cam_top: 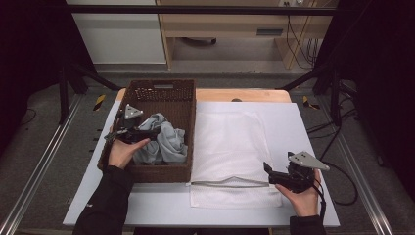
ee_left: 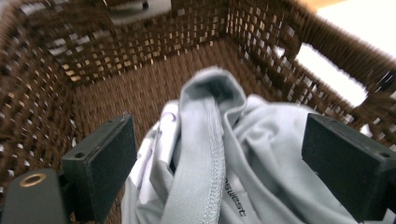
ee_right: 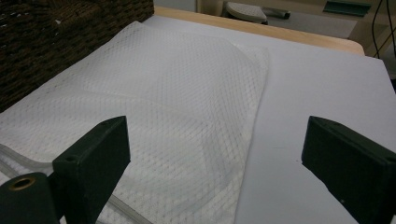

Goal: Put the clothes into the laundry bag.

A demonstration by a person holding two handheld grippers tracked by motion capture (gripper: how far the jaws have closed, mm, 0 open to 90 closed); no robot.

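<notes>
1. A table (cam_top: 303, 127) with a white top carries everything; a strip of bare wood shows along its far edge.
2. A dark brown wicker basket (cam_top: 182, 172) stands on the left half of the table, reaching from the far side to about the middle, its long side running near to far.
3. A white mesh bag (cam_top: 230, 142) lies flat just right of the basket, touching or almost touching its right wall.
4. The bag's near end, with a zip line across it, lies close to the table's near edge.
5. The right part of the tabletop is bare white surface.
</notes>
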